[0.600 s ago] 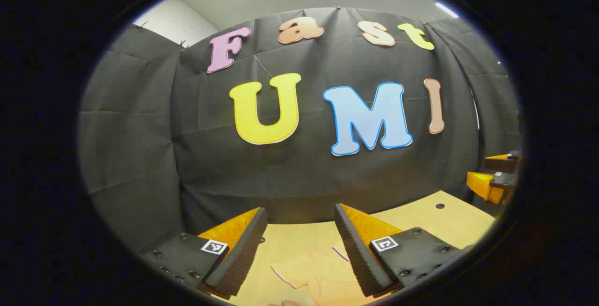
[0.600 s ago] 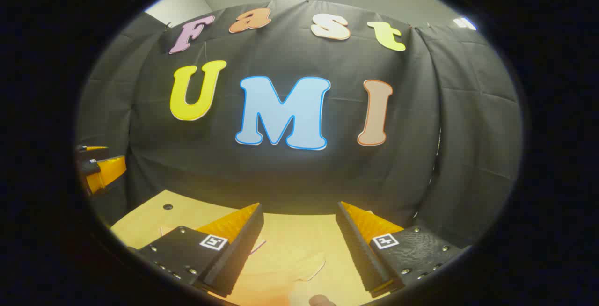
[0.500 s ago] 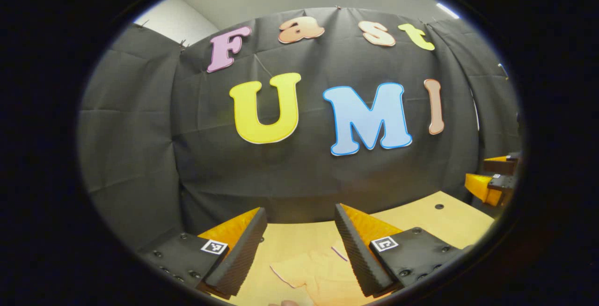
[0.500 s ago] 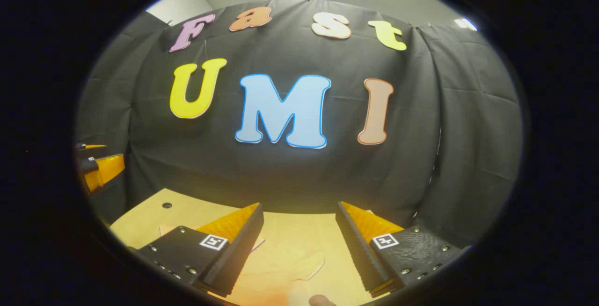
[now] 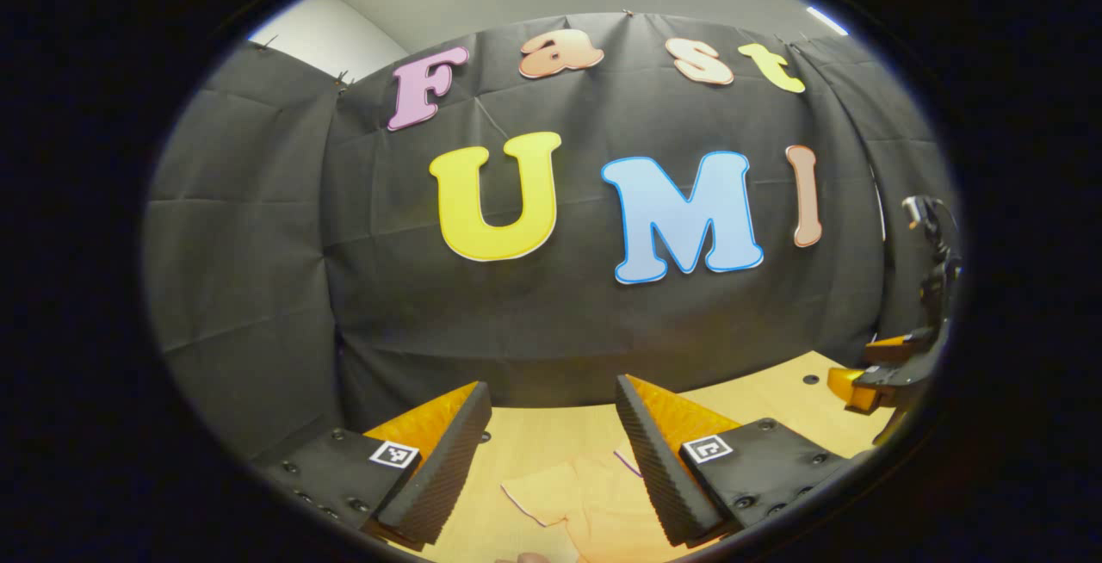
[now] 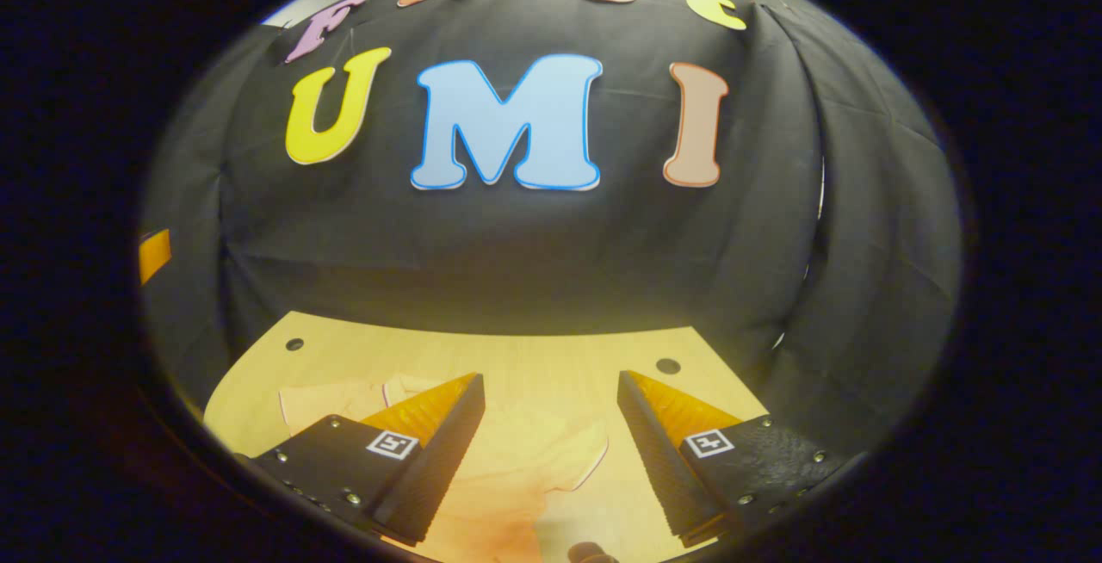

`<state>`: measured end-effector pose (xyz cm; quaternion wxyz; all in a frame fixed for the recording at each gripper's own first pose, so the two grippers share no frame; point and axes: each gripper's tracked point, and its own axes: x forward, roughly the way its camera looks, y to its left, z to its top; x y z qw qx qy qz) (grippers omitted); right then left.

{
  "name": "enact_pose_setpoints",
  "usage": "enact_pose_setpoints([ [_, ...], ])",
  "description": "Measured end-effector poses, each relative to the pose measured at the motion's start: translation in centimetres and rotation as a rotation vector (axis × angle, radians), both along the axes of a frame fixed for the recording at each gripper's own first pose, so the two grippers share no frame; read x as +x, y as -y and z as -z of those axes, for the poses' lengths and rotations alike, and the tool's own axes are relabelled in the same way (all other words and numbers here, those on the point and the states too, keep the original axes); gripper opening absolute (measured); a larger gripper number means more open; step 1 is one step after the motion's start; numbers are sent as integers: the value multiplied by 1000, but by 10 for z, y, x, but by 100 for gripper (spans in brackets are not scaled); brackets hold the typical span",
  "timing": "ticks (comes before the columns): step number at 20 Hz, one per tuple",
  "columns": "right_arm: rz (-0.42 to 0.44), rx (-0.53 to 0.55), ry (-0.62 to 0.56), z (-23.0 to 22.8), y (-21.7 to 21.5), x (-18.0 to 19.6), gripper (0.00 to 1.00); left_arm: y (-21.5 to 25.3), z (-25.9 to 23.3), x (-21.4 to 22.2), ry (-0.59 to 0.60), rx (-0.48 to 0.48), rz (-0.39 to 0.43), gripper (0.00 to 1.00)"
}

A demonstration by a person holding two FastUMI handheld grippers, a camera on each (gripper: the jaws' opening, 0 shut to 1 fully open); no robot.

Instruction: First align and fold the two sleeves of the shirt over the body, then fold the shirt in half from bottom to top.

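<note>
A pale peach shirt [image 6: 516, 460] lies flat on the wooden table [image 6: 516, 348], one sleeve [image 6: 331, 399] spread to the left in the right gripper view. My right gripper [image 6: 544, 451] hovers open above the shirt's upper part, nothing between its fingers. In the left gripper view, a sleeve of the shirt [image 5: 560, 498] lies below my left gripper [image 5: 547, 460], which is open and holds nothing. The right gripper [image 5: 878, 369] also appears at the far right of that view, low over the table [image 5: 775, 395].
The black cloth wall stands close behind the table's far edge. Small round holes [image 6: 667, 366] [image 6: 294, 344] mark the tabletop's far corners. A sliver of the other gripper [image 6: 153, 253] shows at the left border of the right gripper view.
My right gripper has tipped down toward the table, so more tabletop and shirt show beneath it; in the left gripper view it has dropped lower. My left gripper has barely moved.
</note>
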<state>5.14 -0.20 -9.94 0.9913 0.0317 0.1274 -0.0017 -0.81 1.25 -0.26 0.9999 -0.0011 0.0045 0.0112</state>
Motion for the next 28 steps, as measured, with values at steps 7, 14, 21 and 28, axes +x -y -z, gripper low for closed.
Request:
enact_pose_setpoints([
  [7,2,35,-215,96,0,26,97,-21,7,0,-23,17,-43,95],
  [14,5,41,-436,195,3,47,97,-46,23,0,-73,20,-95,95],
  [21,10,60,-568,244,7,58,98,-68,43,3,-129,8,-145,95],
  [28,-17,126,-582,248,0,66,53,-69,52,11,-152,-3,-159,96],
])
